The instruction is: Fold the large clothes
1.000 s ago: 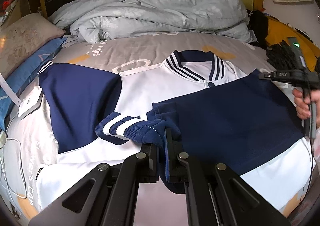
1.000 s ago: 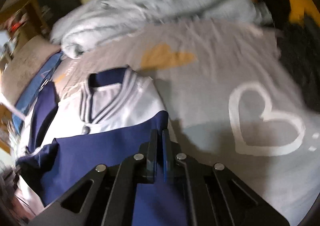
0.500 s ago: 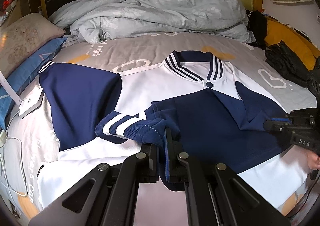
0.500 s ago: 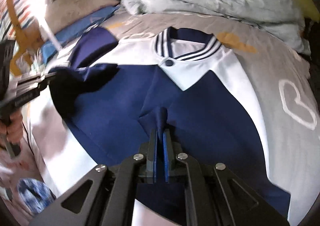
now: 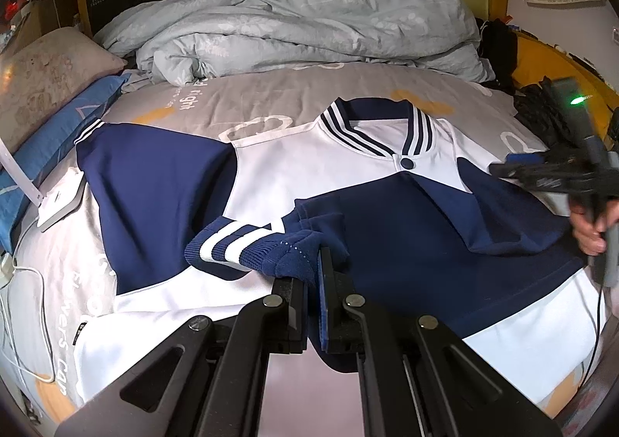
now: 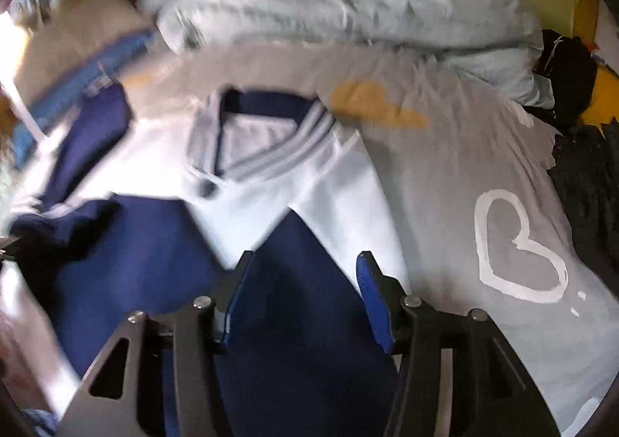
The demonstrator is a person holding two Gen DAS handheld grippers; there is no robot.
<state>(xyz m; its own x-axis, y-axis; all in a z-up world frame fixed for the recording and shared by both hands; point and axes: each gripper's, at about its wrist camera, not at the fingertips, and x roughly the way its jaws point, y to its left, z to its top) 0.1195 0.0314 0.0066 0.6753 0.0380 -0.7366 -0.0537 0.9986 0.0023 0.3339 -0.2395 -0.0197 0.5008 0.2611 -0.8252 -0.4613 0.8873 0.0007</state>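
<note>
On bed (image 5: 271, 104), jacket (image 5: 309, 174) spread; left tool (image 5: 313, 274) pinches striped cuff (image 5: 240, 247); right tool (image 6: 303, 267), just opening, stands empty above navy sleeve (image 6: 294, 321).

The right wrist picture is all blurry, so the jacket (image 6: 271, 181) collar stripes smear together. The left gripper (image 5: 314, 274) hides part of the cuff (image 5: 247, 249) it pinches. The jacket's bottom is cut off below it.

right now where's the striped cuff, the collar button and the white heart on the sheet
striped cuff (image 5: 228, 243), left wrist view, on its white bands
collar button (image 5: 407, 164), left wrist view, button's centre
white heart (image 6: 493, 243), right wrist view, on its left outline
</note>
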